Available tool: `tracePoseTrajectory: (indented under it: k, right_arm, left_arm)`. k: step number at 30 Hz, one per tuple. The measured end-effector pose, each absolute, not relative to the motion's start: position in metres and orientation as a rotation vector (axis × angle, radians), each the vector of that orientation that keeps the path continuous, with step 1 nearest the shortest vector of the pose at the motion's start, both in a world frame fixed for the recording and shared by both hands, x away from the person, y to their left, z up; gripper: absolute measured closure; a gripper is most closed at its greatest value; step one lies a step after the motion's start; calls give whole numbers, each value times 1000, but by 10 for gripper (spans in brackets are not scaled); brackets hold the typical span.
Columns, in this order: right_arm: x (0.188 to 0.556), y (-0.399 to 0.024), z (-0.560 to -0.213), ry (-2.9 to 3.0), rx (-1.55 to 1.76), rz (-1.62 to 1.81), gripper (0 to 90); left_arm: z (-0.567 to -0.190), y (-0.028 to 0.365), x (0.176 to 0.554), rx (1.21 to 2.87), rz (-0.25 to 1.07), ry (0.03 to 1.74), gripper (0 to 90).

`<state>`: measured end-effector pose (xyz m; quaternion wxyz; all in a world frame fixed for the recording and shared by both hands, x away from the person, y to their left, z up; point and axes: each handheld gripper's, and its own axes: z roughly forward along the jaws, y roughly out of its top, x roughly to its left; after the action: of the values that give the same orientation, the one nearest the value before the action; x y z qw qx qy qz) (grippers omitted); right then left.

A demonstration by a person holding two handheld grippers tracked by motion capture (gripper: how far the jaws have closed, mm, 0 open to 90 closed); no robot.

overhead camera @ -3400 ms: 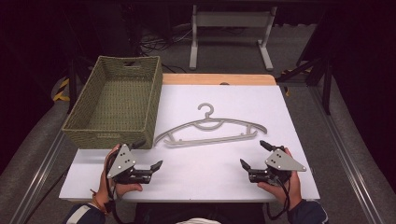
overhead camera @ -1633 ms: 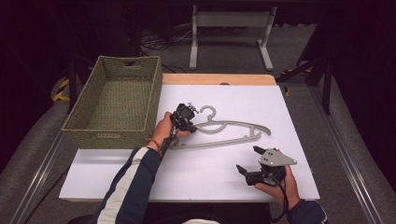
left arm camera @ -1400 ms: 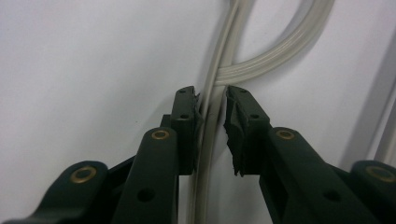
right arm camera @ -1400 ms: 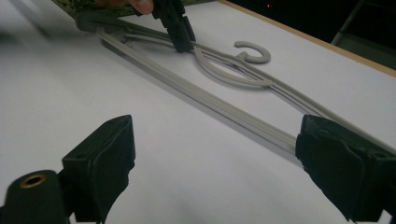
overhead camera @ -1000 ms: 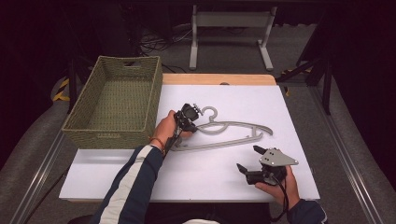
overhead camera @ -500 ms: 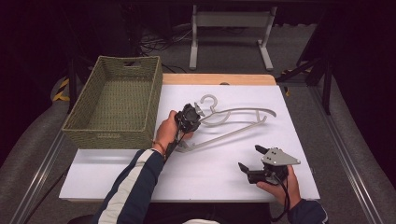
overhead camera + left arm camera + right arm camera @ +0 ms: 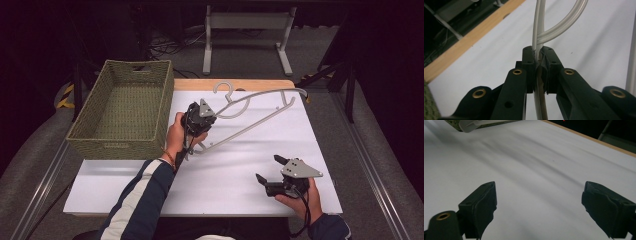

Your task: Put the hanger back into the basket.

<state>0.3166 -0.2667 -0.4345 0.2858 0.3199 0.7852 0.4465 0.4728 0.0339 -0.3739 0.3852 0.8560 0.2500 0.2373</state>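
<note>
A pale grey plastic hanger (image 7: 260, 107) hangs tilted above the white table, its far end raised and its hook (image 7: 222, 89) toward the back. My left gripper (image 7: 206, 119) is shut on the hanger's bar near the neck. In the left gripper view the two pads (image 7: 529, 66) clamp the thin bar (image 7: 537, 30) between them, with the curved hook branching off just beyond. My right gripper (image 7: 270, 170) rests low near the table's front right, jaws wide open with nothing between them; its fingers (image 7: 480, 205) frame bare white tabletop.
A woven olive basket (image 7: 122, 112) stands at the table's left, close beside my left hand. The white table sheet (image 7: 240, 165) has a wooden edge (image 7: 235, 84) at the back. A metal stand (image 7: 245, 30) is on the floor beyond the table.
My left gripper has lifted the hanger off the table, and its far end has swung up and back. The right gripper has stayed where it was.
</note>
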Motion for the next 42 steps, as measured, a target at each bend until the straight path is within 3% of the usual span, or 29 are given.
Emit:
tracePoseTrajectory:
  k: [20, 42]
  right_arm:
    - [315, -270, -432, 1919, 806, 1134, 102]
    - [316, -267, -434, 1938, 823, 1141, 102]
  left_arm:
    - [-323, 54, 455, 2079, 675, 610, 822]
    - [-282, 111, 456, 2013, 702, 740, 823]
